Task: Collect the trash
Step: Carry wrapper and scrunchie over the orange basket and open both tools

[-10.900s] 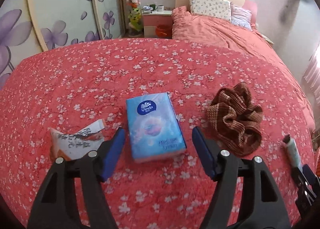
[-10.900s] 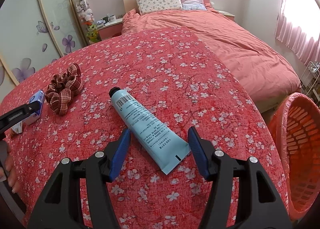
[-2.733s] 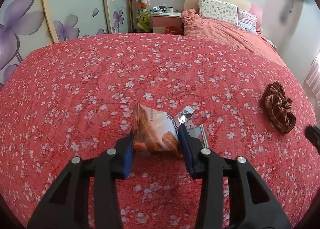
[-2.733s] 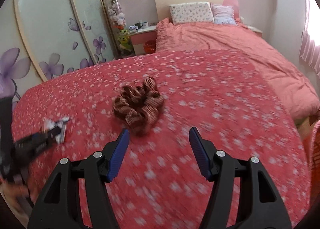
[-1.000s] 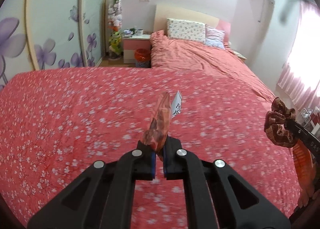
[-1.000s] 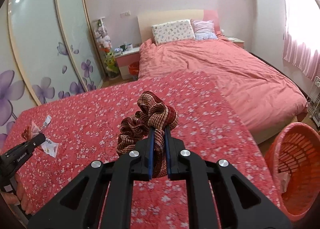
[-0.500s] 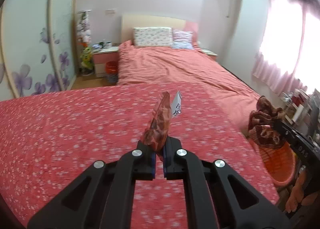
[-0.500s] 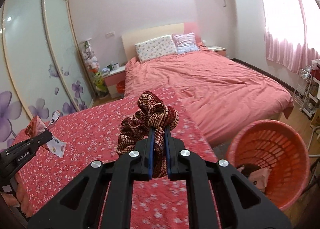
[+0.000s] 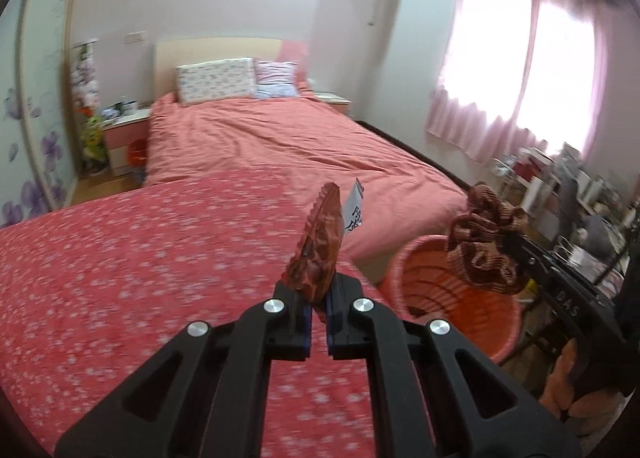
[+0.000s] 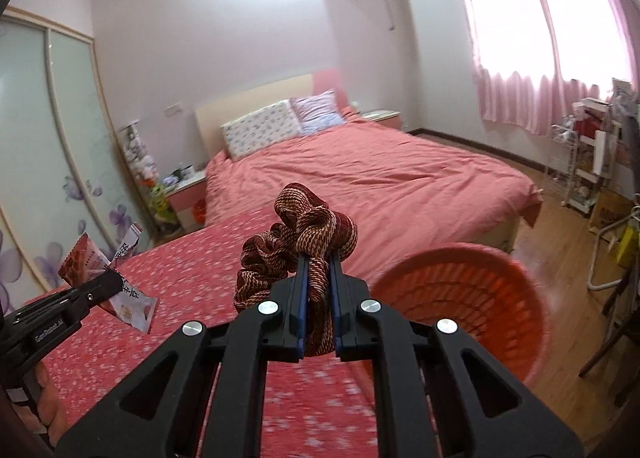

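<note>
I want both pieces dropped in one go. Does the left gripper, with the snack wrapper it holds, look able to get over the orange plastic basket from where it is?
Probably yes. The left gripper, shut on the crumpled snack wrapper, has open air toward the orange plastic basket; only the right gripper with its brown scrunchie hangs there.

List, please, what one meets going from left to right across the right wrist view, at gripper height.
Red-and-white snack wrapper in the left gripper → striped brown fabric scrunchie in the right gripper → orange plastic basket.
</note>
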